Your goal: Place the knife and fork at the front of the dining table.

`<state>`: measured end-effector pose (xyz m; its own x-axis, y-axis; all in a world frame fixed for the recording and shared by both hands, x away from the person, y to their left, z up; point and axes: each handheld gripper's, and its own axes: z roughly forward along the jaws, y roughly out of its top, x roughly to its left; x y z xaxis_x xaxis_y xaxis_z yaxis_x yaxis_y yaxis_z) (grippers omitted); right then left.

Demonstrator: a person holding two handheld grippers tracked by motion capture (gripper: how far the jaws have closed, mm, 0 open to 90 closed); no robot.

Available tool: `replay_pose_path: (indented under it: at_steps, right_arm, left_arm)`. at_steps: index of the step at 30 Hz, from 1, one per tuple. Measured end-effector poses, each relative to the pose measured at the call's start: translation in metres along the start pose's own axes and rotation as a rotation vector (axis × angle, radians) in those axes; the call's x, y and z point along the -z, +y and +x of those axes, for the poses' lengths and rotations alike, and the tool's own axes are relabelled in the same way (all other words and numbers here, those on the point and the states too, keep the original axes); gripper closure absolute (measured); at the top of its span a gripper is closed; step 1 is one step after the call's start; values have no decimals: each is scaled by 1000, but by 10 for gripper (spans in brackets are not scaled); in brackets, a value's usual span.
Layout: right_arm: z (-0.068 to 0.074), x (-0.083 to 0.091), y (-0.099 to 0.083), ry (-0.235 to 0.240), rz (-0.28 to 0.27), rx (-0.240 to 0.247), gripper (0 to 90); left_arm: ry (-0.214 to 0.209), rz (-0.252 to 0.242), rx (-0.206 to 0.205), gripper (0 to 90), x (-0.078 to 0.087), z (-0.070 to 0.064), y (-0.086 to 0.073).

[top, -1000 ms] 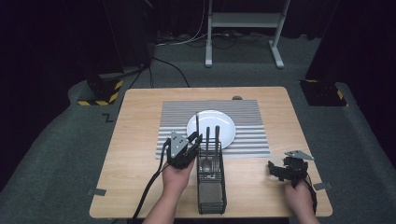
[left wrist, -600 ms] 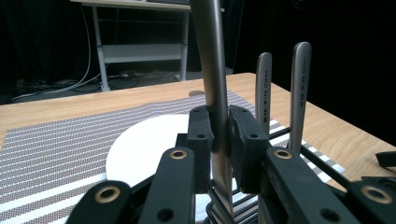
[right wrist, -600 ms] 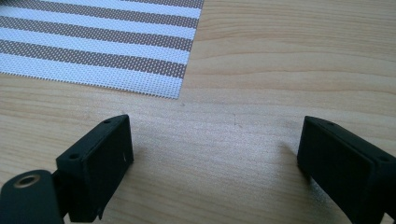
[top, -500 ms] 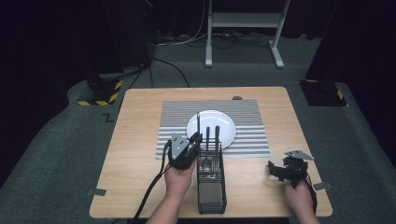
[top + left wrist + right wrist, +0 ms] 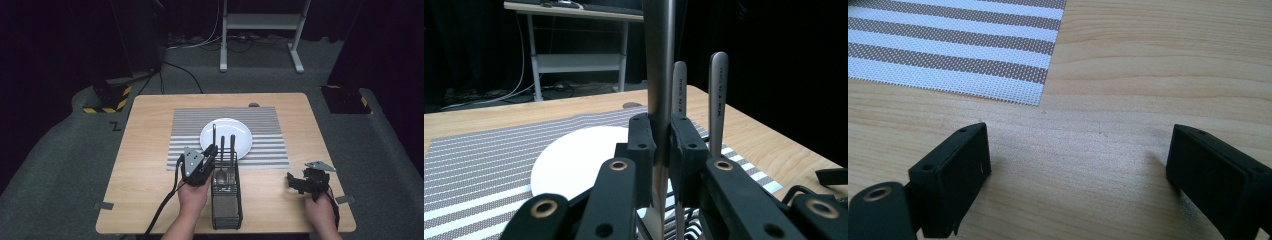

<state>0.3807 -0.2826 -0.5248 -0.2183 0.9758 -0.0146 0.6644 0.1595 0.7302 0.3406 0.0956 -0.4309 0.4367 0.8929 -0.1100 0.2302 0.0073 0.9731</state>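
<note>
Beside the wire caddy (image 5: 226, 192), left hand-held gripper (image 5: 209, 156) pinches one utensil handle (image 5: 659, 75); lift straight up, clear the other handles, toward plate (image 5: 240, 131). Right hand-held gripper (image 5: 1075, 175) spread, idle on worktop (image 5: 1148, 75).

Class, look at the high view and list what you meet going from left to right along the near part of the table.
left gripper shut on an upright utensil handle → black wire caddy → bare wood table → right gripper, jaws open.

We see: grey carpet floor (image 5: 60, 150) | black curtains (image 5: 50, 40) | white table frame (image 5: 260, 22) | hazard-striped blocks (image 5: 107, 102) | floor cables (image 5: 200, 42)
</note>
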Motion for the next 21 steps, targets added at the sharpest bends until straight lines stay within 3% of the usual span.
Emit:
replay_pose_path:
  at_steps: [6, 12, 21]
  right_arm:
    - [0, 0, 0, 0, 0, 0, 101]
    - [0, 0, 0, 0, 0, 0, 101]
    - [0, 0, 0, 0, 0, 0, 101]
  left_arm:
    - [10, -4, -8, 809, 1, -3, 0]
    - [3, -19, 15, 811, 2, -4, 2]
    - [6, -47, -1, 812, 4, -7, 5]
